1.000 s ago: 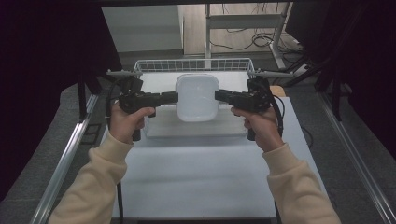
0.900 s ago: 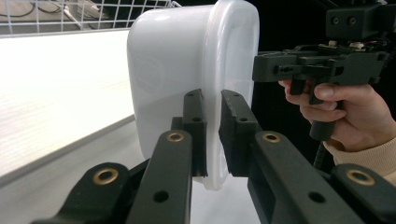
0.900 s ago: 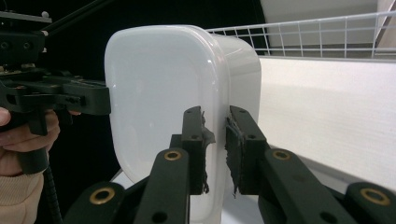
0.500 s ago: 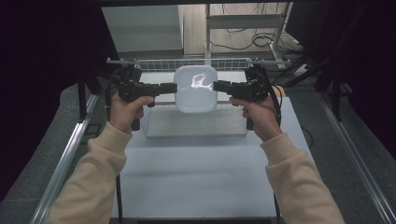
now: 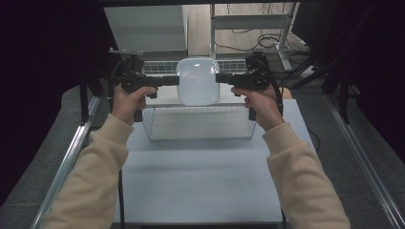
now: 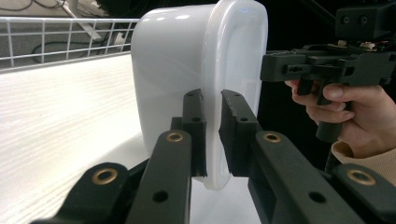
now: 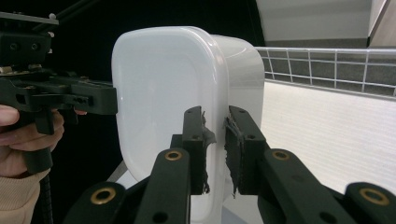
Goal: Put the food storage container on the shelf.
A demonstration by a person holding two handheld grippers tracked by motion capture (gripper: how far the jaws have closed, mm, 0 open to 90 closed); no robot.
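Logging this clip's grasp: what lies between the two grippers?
A white container, held up over the wire basket. The left gripper and right gripper each clamp an opposite rim, as the high view shows.

the high view looks forward and down from 6 o'clock. each gripper view sits close behind its own black jaws, facing inward from 9 and 3 o'clock; all share the glossy white rounded plastic container (image 5: 197, 81) (image 6: 196, 70) (image 7: 177, 88).
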